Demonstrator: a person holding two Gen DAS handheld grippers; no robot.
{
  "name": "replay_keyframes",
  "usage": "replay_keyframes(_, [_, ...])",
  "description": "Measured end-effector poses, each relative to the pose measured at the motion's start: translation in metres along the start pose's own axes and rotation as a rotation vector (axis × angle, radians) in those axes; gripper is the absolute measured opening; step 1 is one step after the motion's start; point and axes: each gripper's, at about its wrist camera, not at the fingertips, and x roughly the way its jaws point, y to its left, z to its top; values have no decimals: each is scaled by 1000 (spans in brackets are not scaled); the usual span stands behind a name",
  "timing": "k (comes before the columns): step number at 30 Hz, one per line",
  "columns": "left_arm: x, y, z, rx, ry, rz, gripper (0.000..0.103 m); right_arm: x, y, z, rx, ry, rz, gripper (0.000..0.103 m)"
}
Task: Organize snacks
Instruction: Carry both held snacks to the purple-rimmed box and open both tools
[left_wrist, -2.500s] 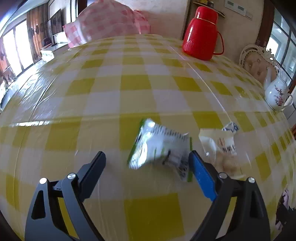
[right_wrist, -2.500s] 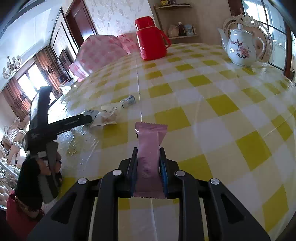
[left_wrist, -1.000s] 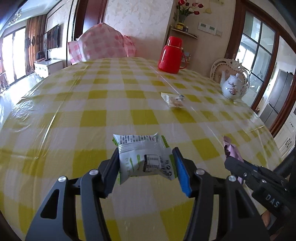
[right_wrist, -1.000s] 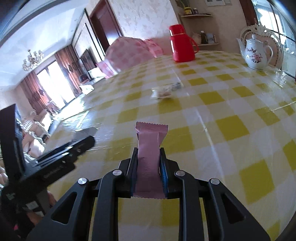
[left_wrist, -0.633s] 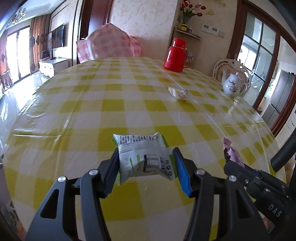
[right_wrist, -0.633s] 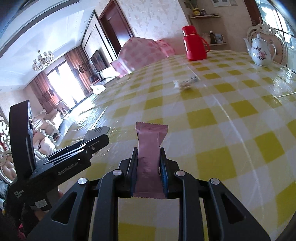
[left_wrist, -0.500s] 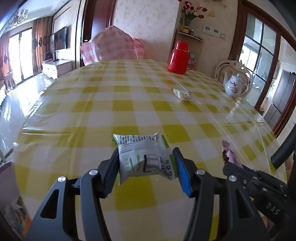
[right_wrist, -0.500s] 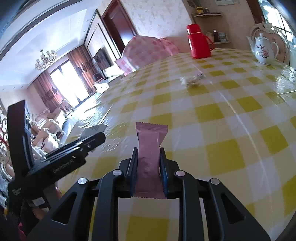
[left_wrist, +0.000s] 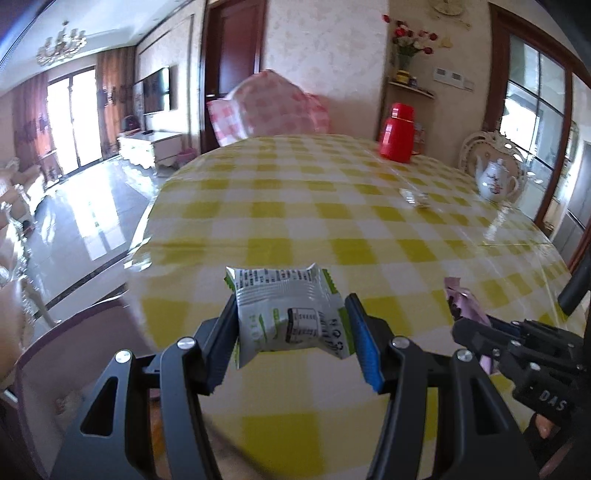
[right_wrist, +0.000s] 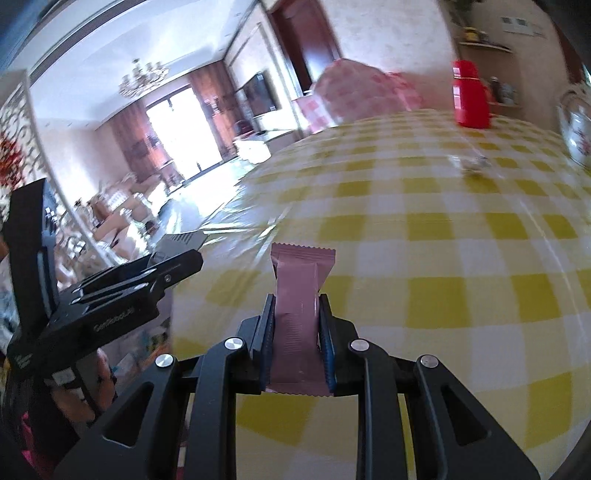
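My left gripper (left_wrist: 291, 325) is shut on a white and green snack packet (left_wrist: 286, 314), held in the air over the near edge of the yellow checked table (left_wrist: 332, 206). My right gripper (right_wrist: 297, 321) is shut on a pink wrapped bar (right_wrist: 299, 295) that stands upright between its pads. In the left wrist view the right gripper (left_wrist: 476, 325) shows at the lower right with the pink bar (left_wrist: 461, 299). The left gripper (right_wrist: 173, 262) appears at the left of the right wrist view. A clear-wrapped snack (left_wrist: 415, 195) lies far off on the table, seen too as a small wrapped snack (right_wrist: 469, 162).
A red thermos (left_wrist: 397, 133) stands at the far side and a white flowered teapot (left_wrist: 495, 181) at the far right. A pink checked cushion (left_wrist: 273, 107) sits behind the table. A purplish container rim (left_wrist: 62, 332) lies below the table edge at the lower left.
Both grippers have pulled back toward the near table edge with their snacks still held. The table now looks farther away, and the floor and a container rim have come into view on the left.
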Motion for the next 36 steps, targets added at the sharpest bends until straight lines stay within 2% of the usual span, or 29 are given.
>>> replay_keyframes(9, [-17,74,-14,-84,3,111,57,24,67,-16,-121,79,119,22])
replay_keyframes(19, [-38,149,-20,-175,19,245,59,53,155,-42,-334,170,222,22])
replay_keyframes(21, [-38,160,-22,-187,34,273,63,58,164,-48,-358,193,278,23])
replay_keyframes(22, [-39,166,-23,-200,36,292,70,60,168,-50,-366,201,320,27])
replay_keyframes(23, [-42,171,-24,-222,30,326,75,60,170,-52,-366,200,345,35])
replay_keyframes(24, [-45,175,-24,-242,20,357,85,59,169,-51,-364,196,352,42])
replay_keyframes(25, [-49,177,-24,-252,14,369,90,57,167,-50,-357,182,356,52])
replay_keyframes(28, [-56,176,-22,-259,-12,403,101,49,146,-40,-302,146,324,54])
replay_keyframes(33, [-51,146,-17,-210,-21,382,101,34,87,-20,-147,90,243,60])
replay_keyframes(36, [-38,114,-12,-160,0,321,101,25,46,-8,-56,58,199,62])
